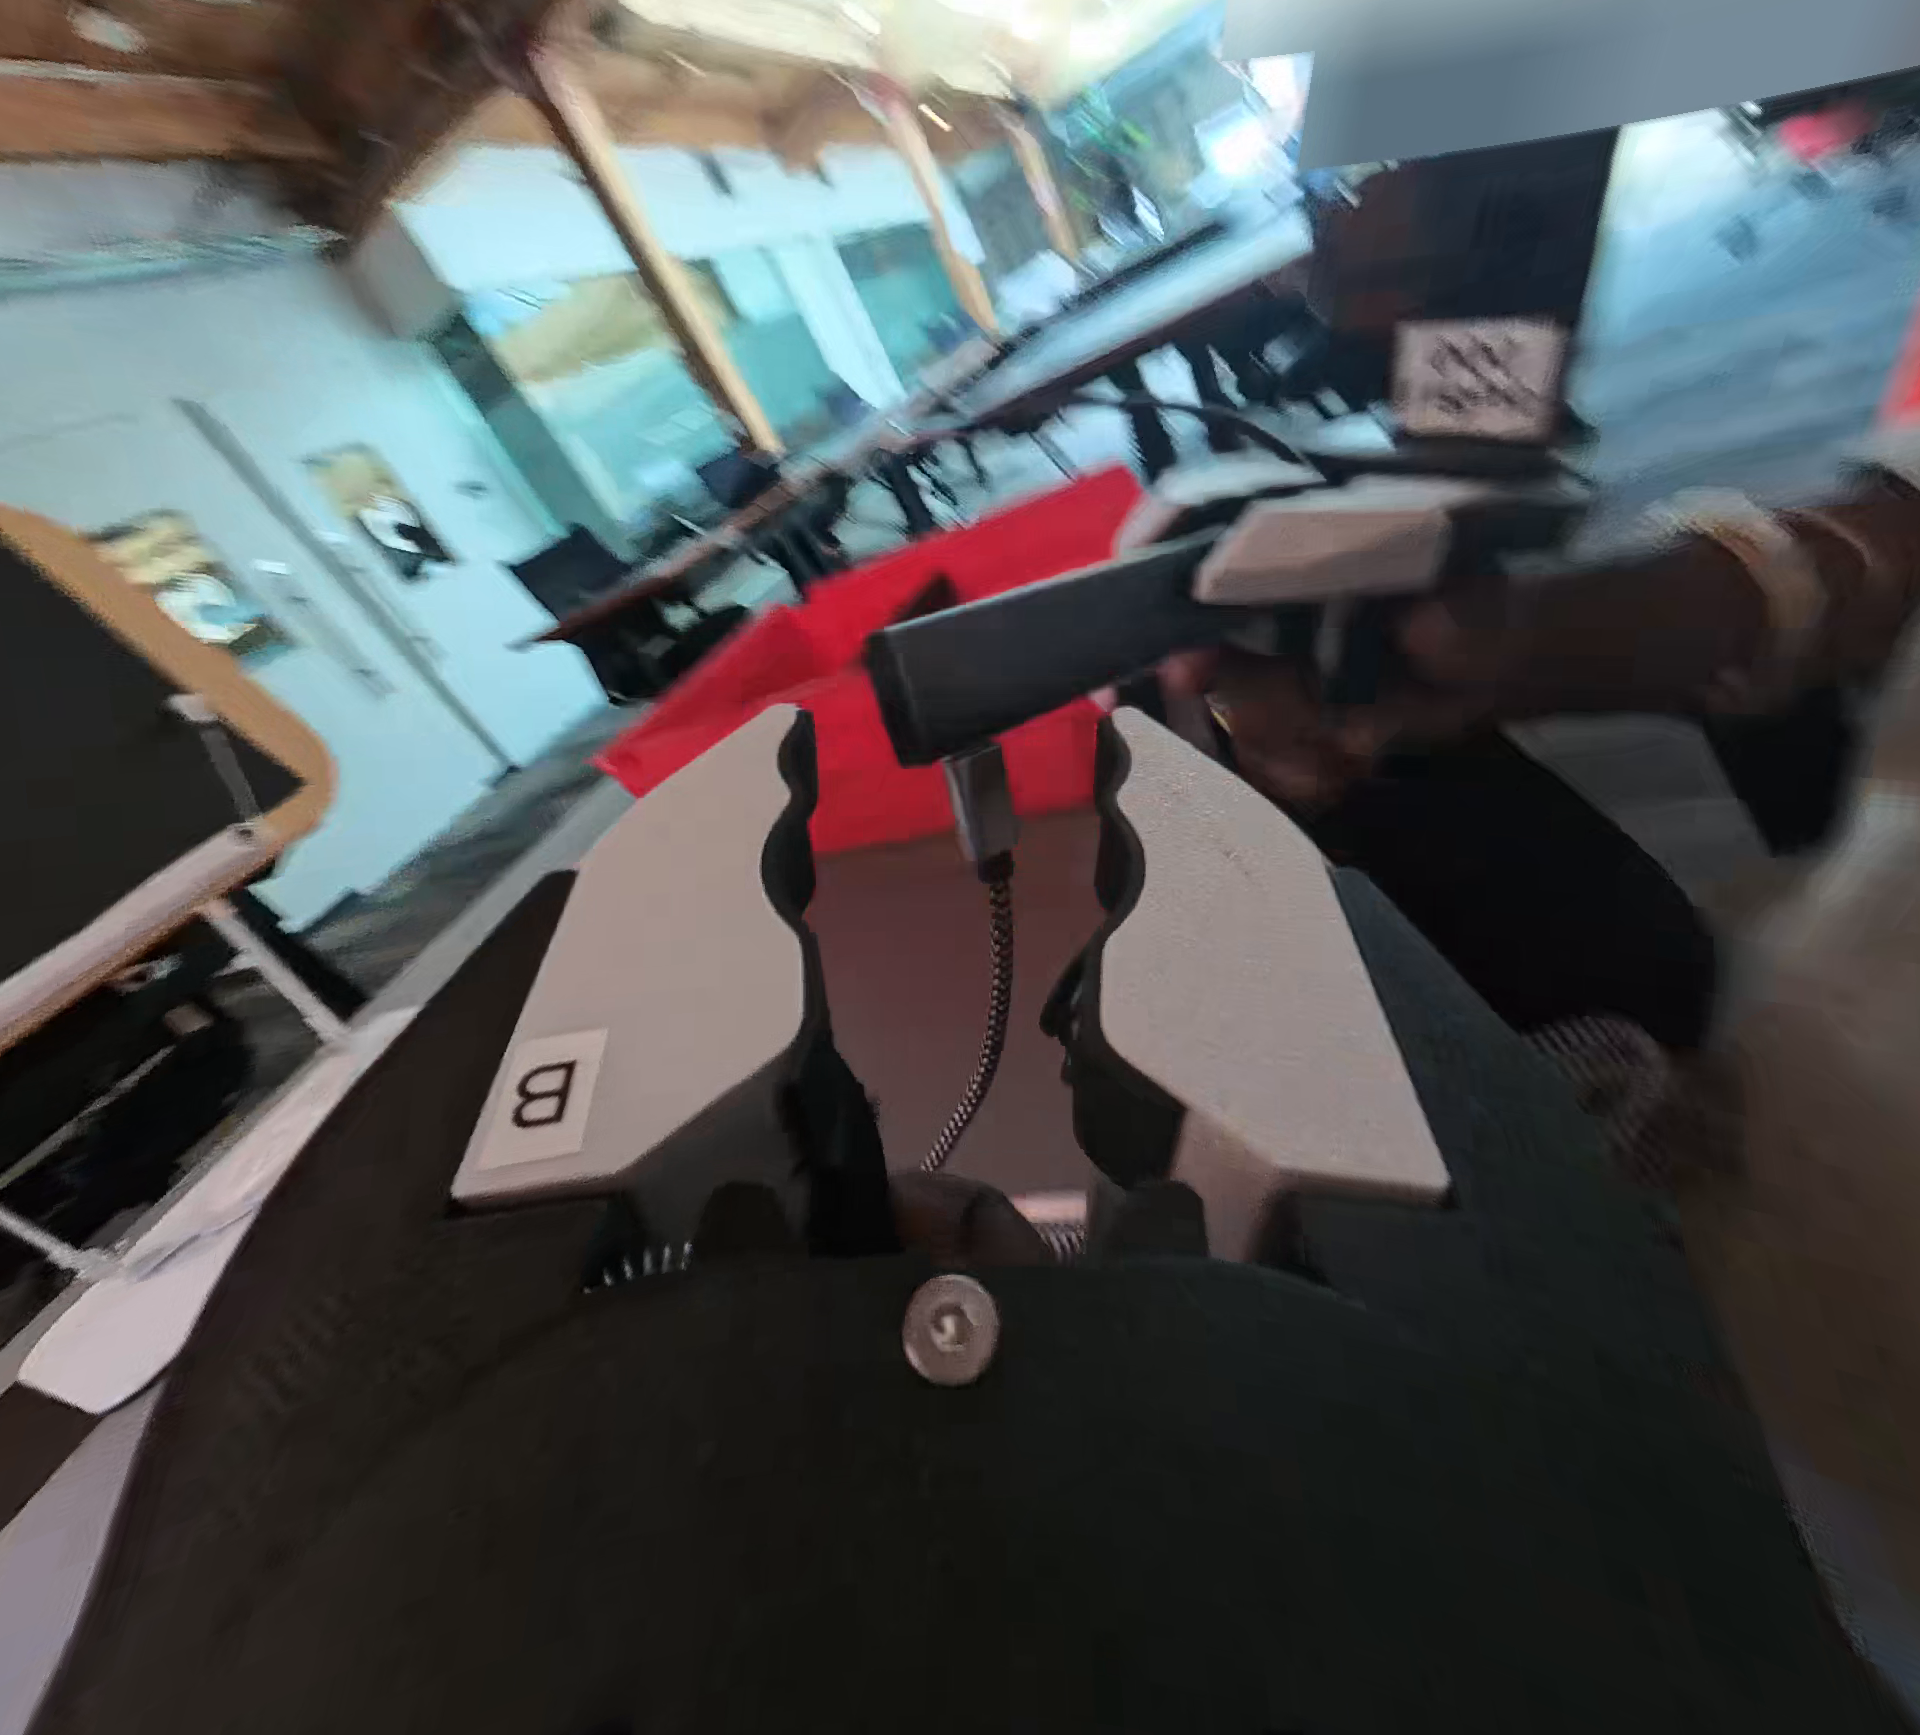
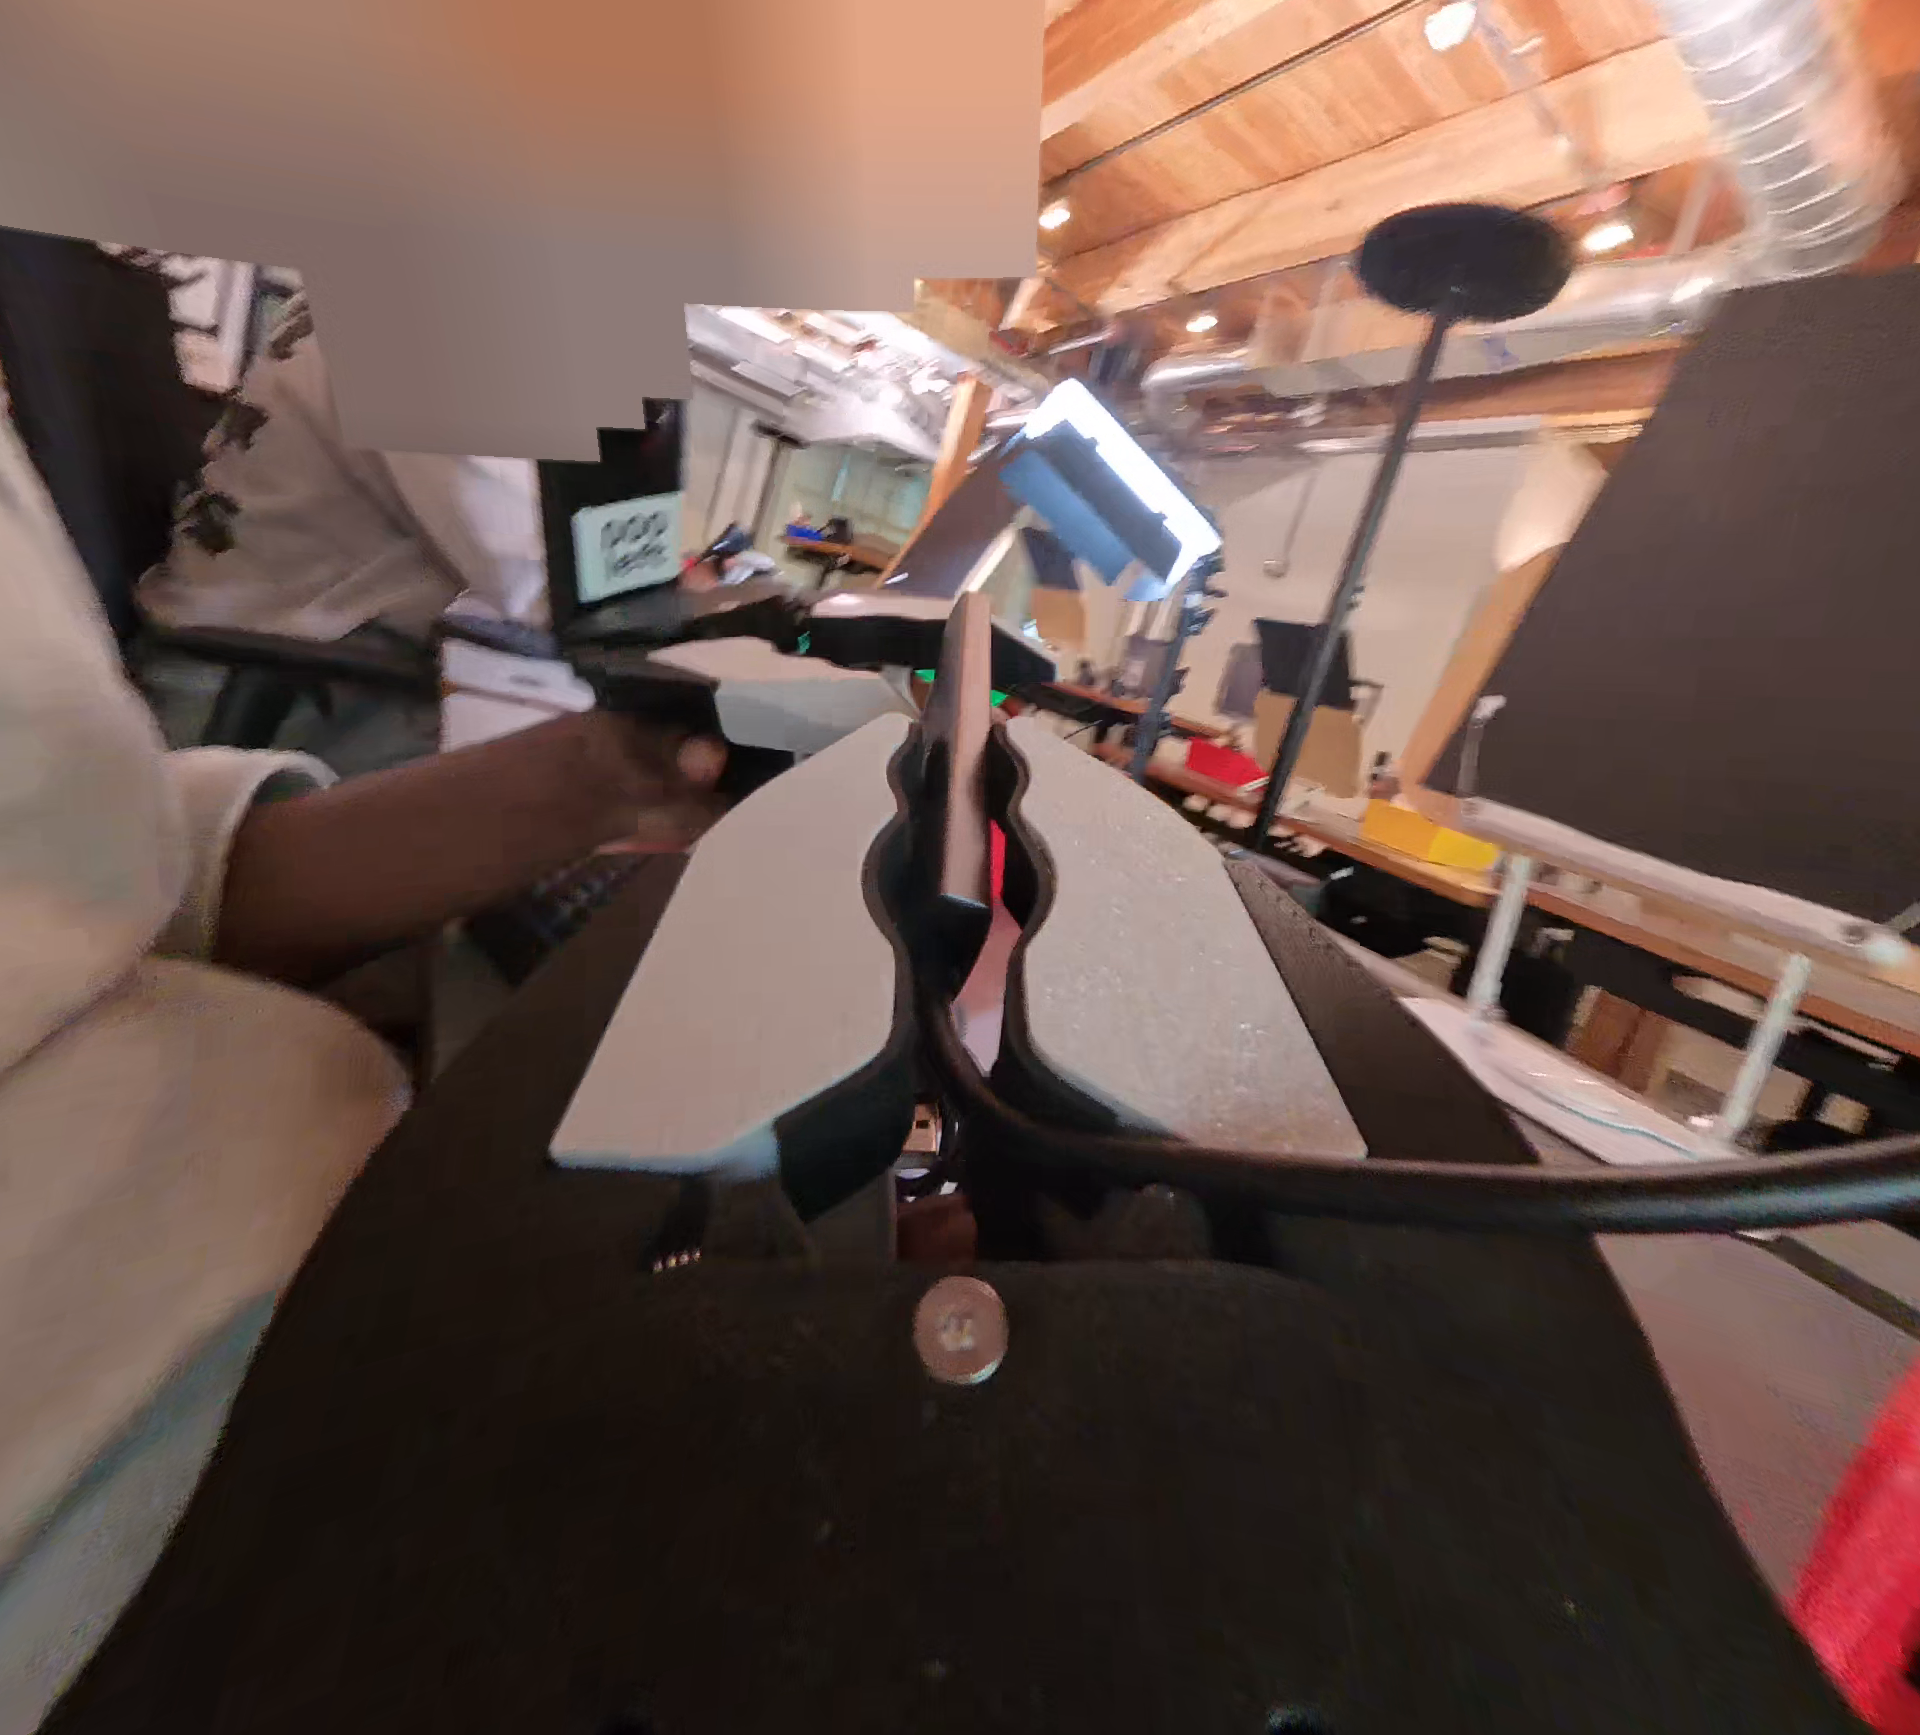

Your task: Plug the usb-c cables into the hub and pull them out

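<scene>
Left fingers: the left gripper (image 1: 951, 729) is being held with its fingers spread apart; nothing is being gripped between them.
Cable: a braided cable (image 1: 985, 989) is being seen running up through the gap between the left fingers, touching neither pad clearly; its metal plug (image 1: 977, 797) is being seated in the end of the hub (image 1: 1039, 657).
Right fingers: the right gripper (image 2: 958, 740) is being kept closed on the hub (image 2: 961, 750), which is being pinched edge-on between the two pads.
Hub: the dark grey bar is being held in the air, sticking out past the right fingertips toward the left gripper; in the left wrist view its free end is lying just above the left fingers.
Hub lead: a smooth black lead (image 2: 1351, 1166) is being seen trailing from the rear of the hub, back between the right fingers and off to the right.
Hands: a hand (image 2: 623, 781) is being wrapped around the left gripper's handle; another hand (image 1: 1475, 646) is being seen on the right gripper.
Surroundings: a red bin (image 1: 883, 677) is being seen beyond the left fingers, blurred; a wooden ceiling (image 2: 1351, 23) is being shown overhead.
</scene>
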Demonstrator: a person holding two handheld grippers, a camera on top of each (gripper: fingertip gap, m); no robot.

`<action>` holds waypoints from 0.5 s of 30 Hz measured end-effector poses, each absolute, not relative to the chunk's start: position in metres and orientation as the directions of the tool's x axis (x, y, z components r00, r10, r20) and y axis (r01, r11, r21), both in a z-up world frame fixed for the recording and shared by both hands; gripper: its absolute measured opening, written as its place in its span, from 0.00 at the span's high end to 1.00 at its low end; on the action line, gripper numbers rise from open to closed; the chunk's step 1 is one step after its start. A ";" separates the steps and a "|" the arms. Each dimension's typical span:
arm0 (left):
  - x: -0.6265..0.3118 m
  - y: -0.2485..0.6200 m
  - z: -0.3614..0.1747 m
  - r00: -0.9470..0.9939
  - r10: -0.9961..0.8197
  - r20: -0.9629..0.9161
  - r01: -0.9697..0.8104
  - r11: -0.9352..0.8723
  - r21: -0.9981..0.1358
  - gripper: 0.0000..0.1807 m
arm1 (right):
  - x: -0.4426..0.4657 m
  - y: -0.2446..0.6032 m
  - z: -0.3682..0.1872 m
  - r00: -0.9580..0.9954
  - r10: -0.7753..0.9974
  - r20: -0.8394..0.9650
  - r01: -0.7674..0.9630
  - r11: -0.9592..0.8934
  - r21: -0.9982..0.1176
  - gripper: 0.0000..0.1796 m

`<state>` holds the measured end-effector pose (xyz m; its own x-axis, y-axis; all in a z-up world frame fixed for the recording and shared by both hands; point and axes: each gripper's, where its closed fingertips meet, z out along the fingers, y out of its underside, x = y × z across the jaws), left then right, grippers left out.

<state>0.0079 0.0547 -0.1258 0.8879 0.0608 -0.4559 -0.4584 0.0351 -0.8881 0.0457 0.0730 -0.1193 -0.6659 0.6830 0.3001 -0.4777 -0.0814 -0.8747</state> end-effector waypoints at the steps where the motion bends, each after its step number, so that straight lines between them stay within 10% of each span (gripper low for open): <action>1: 0.012 0.049 -0.133 0.876 0.001 -0.483 -0.482 -0.027 -0.876 0.70 | 0.048 0.067 -0.123 -0.702 0.643 0.306 -0.457 -0.078 -0.886 0.94; 15: 0.061 0.045 -0.144 0.909 -0.359 -0.213 -0.235 -0.019 -0.972 0.92 | 0.067 0.049 -0.136 -0.843 0.442 0.306 -0.378 -0.085 -0.922 0.94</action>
<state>0.0607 0.0449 -0.1438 0.9087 -0.3592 -0.2127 -0.2351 -0.0194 -0.9718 0.0670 0.0491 -0.1357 -0.8432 0.4422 0.3056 -0.3785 -0.0846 -0.9217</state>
